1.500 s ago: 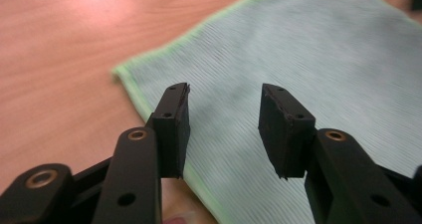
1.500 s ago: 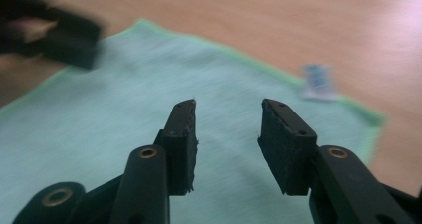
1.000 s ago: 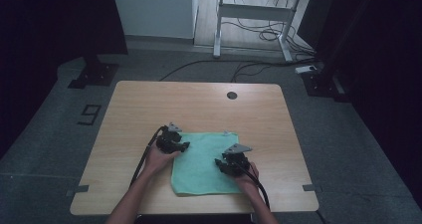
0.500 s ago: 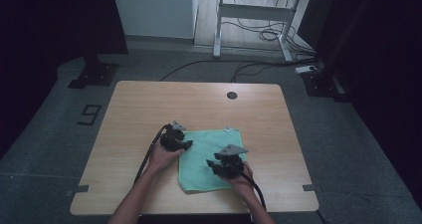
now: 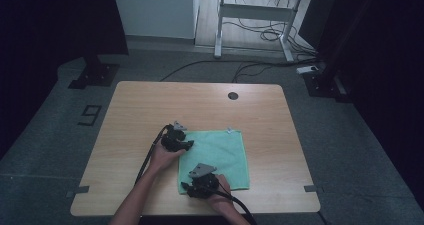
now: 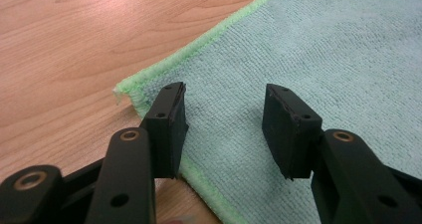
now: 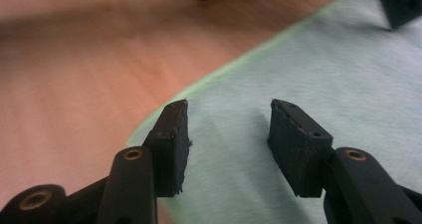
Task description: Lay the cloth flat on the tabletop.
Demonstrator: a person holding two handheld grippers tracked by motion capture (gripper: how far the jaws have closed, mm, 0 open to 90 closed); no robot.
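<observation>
- Toward the near edge of the wooden table [image 5: 150, 105], a green microfibre cloth [image 5: 220, 152] lies spread flat, nearly square, its near hem close to the table's near edge.
- The left gripper [image 6: 224, 117] sits over the cloth's far-left corner, jaws spread, one on each side of the corner's hem; from the high view it shows as a black cluster [image 5: 176, 141] at that corner.
- The right gripper [image 7: 226, 134] hovers at the near-left corner, jaws likewise parted and holding nothing; from above it sits by the near hem [image 5: 200, 184].
- With both tools along the cloth's left side, I'd guess the person means to pinch those two corners and fold the cloth over.
- The cloth has a fine looped nap, soft and matte, with a brighter green stitched border; the far-left corner curls up a little.
- The table is pale wood-grain laminate, smooth, with a dark round grommet [image 5: 233, 95] near its far edge.
</observation>
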